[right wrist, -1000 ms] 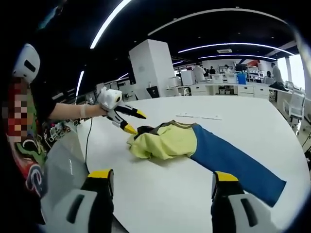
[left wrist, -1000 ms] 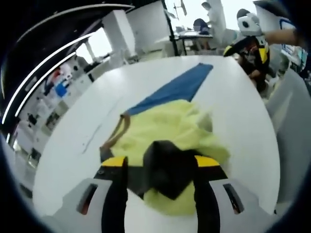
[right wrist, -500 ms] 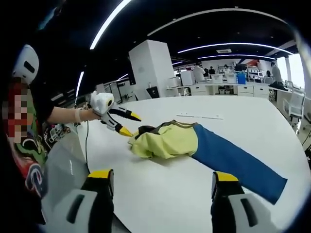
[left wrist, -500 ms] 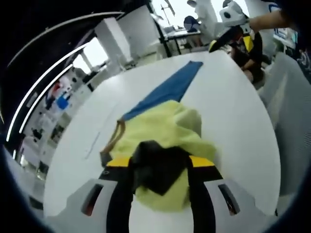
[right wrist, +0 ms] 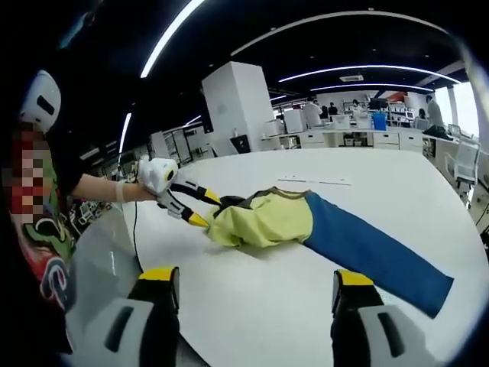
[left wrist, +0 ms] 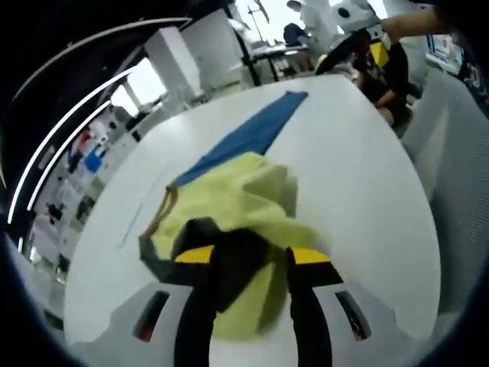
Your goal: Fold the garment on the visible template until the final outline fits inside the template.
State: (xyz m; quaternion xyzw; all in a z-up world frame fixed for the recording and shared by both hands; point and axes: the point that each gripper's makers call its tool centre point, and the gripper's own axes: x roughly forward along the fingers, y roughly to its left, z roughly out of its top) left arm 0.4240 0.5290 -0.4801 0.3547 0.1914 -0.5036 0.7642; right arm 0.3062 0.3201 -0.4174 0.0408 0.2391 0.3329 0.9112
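Note:
A crumpled garment (left wrist: 237, 191) lies on the white table (left wrist: 367, 199): yellow-green body, dark collar, brown trim and a long blue part (left wrist: 248, 138) stretching away. My left gripper (left wrist: 252, 256) is open, its yellow-tipped jaws straddling the dark collar end of the garment. From the right gripper view the same garment (right wrist: 263, 218) lies mid-table with its blue part (right wrist: 367, 248) trailing to the right, and the left gripper (right wrist: 205, 210) has its jaws on either side of the garment's left edge. My right gripper (right wrist: 254, 277) is open and holds nothing, well short of the cloth.
A thin faint line (right wrist: 313, 183) marks the table beyond the garment. The person (right wrist: 38, 191) holding the grippers stands at the table's edge. A grey chair (left wrist: 458, 153) sits beside the table. A white pillar (right wrist: 237, 107) and desks stand in the background.
The left gripper has moved forward onto the garment, so the collar end now lies between its jaws, which stand slightly closer together. The right gripper has held still.

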